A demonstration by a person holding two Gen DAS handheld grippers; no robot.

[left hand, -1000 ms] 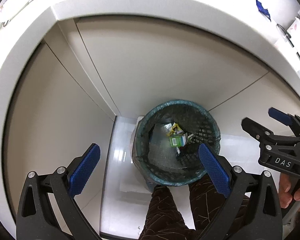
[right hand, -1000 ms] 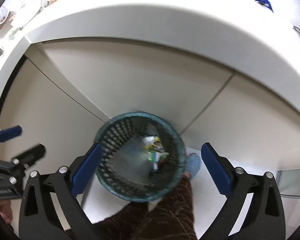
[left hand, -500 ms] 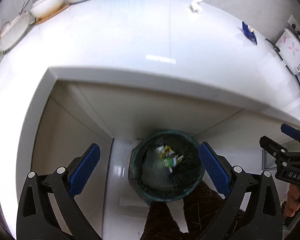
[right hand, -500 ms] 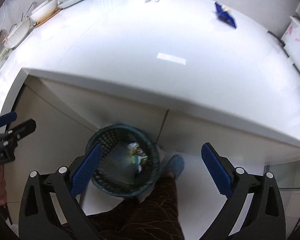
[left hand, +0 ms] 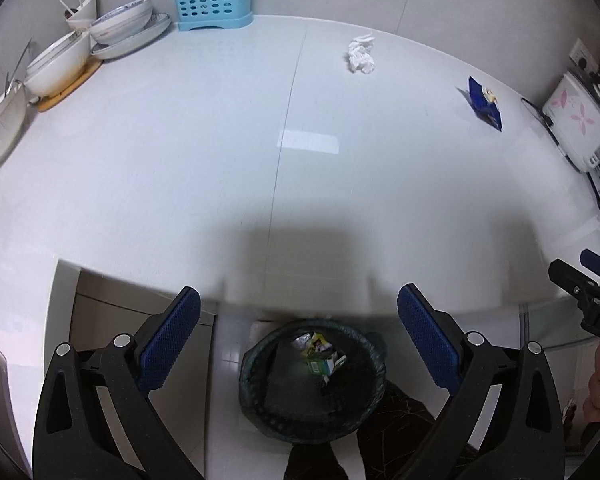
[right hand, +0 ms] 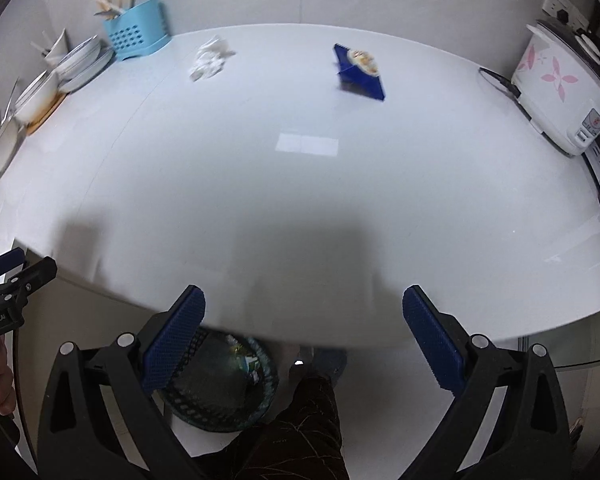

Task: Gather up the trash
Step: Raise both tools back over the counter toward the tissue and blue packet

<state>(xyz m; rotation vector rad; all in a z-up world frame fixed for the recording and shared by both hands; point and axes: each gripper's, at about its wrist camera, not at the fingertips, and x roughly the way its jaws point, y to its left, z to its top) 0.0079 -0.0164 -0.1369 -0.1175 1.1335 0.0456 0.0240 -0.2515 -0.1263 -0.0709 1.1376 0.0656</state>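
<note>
A crumpled white tissue (left hand: 361,56) lies far back on the white counter (left hand: 180,152); it also shows in the right wrist view (right hand: 210,60). A blue snack wrapper (left hand: 484,103) lies to its right, also in the right wrist view (right hand: 359,72). A dark mesh trash bin (left hand: 312,380) with wrappers inside stands on the floor below the counter edge, also in the right wrist view (right hand: 224,384). My left gripper (left hand: 299,340) is open and empty above the bin. My right gripper (right hand: 304,340) is open and empty near the counter's front edge.
Bowls and plates (left hand: 100,36) and a light blue utensil holder (left hand: 210,0) stand at the back left. A white rice cooker (right hand: 560,80) stands at the right. My leg (right hand: 296,428) is beside the bin.
Both grippers have risen from over the bin and tilted up, so the countertop with the tissue and wrapper now fills the views. Both stay open.
</note>
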